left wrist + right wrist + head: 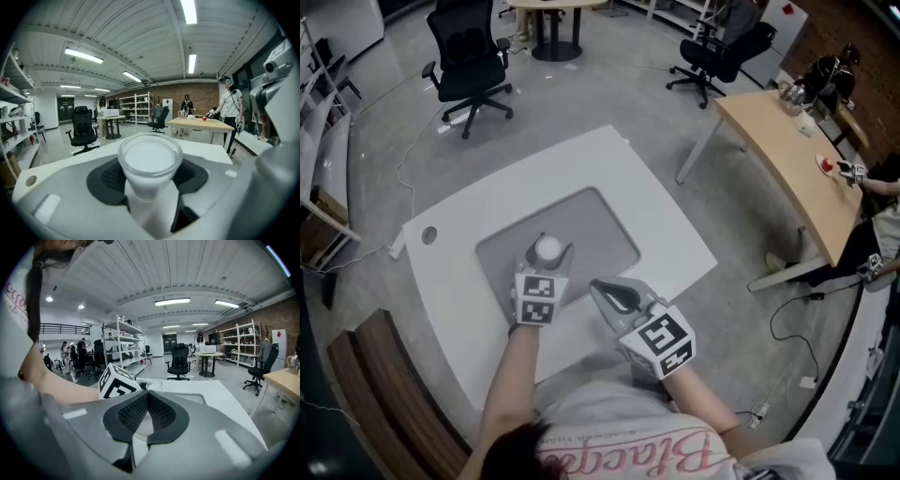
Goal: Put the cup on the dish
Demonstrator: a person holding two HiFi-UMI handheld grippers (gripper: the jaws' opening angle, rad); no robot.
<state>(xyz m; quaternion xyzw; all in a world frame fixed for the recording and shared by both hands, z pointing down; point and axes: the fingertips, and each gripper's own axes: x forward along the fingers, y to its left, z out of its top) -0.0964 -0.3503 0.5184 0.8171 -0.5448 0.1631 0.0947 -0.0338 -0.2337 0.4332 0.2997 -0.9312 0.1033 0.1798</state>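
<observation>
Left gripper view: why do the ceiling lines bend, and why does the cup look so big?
Left gripper view: the wide-angle lens bows the ceiling and blackens the corners; the cup, close to the camera, looms large. Head view: that cup looks small, the table edges nearly straight.

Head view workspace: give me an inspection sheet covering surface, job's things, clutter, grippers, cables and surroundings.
Surface: white table with a grey mat set into its middle.
Job's things: white cup over the mat, between the left jaws; whether it rests on the mat cannot be told. No dish seen.
Clutter: nothing seen.
Grippers: left gripper shut on the cup; right gripper shut and empty, beside it.
Cables: black cable on the floor to the right of the table.
Surroundings: black office chair, wooden desk, grey floor.
</observation>
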